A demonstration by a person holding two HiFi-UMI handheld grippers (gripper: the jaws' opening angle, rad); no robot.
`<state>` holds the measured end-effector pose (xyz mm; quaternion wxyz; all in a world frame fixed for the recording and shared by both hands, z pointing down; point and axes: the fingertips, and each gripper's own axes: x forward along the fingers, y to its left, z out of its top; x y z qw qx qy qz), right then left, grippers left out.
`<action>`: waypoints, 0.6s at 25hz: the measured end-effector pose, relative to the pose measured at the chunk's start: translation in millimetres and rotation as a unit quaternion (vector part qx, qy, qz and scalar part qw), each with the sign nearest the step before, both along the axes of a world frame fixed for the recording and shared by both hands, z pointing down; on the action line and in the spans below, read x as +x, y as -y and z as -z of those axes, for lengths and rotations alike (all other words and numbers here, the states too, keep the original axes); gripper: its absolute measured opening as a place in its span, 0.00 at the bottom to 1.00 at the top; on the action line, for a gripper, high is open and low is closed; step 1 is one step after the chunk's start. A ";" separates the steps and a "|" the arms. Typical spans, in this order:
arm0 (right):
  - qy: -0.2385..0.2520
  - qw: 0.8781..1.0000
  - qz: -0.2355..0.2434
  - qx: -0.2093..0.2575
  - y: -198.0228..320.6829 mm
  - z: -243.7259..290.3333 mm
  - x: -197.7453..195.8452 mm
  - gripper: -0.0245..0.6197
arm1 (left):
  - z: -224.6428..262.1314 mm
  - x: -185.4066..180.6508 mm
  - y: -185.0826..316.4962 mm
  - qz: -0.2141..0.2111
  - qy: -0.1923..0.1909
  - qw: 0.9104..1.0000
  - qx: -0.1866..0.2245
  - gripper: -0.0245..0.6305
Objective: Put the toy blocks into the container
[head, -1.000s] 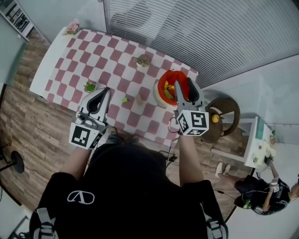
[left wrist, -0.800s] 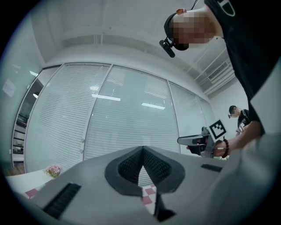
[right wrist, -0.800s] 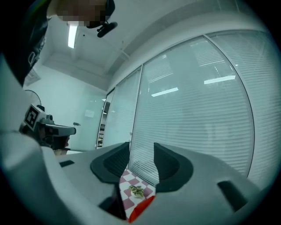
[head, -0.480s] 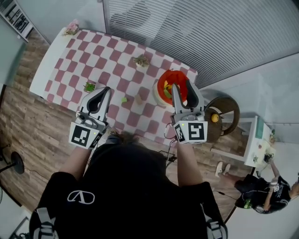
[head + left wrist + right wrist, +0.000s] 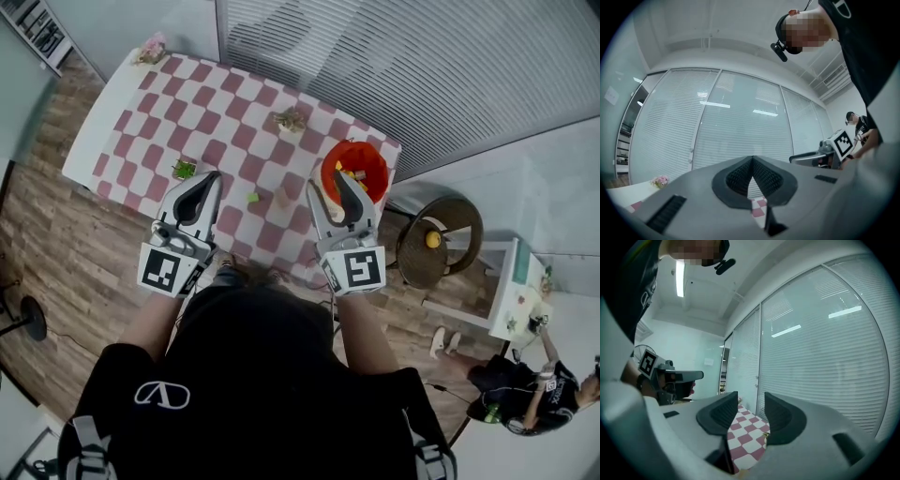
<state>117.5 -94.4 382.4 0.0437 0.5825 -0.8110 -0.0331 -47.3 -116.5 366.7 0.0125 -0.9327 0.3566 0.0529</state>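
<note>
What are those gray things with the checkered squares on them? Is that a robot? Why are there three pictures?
No robot: a person holds a gripper in each hand, like big tongs. The picture from above comes from a camera on the person's head. The other two come from small cameras riding on each gripper. The left gripper is shut and empty. The right gripper is open and empty, near the red container, which has yellow blocks in it. On the checkered table lie a green block and a tan block, not yet in the container.

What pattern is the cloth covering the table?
The tablecloth has pink-red and white checks, shown best in the head view.
</note>
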 end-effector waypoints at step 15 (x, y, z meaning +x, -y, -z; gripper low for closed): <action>-0.030 0.975 0.024 -0.220 25.1 -176.0 -23.7 0.33 | -6.6 -12.7 -1.1 0.012 0.005 1.000 -0.009 0.05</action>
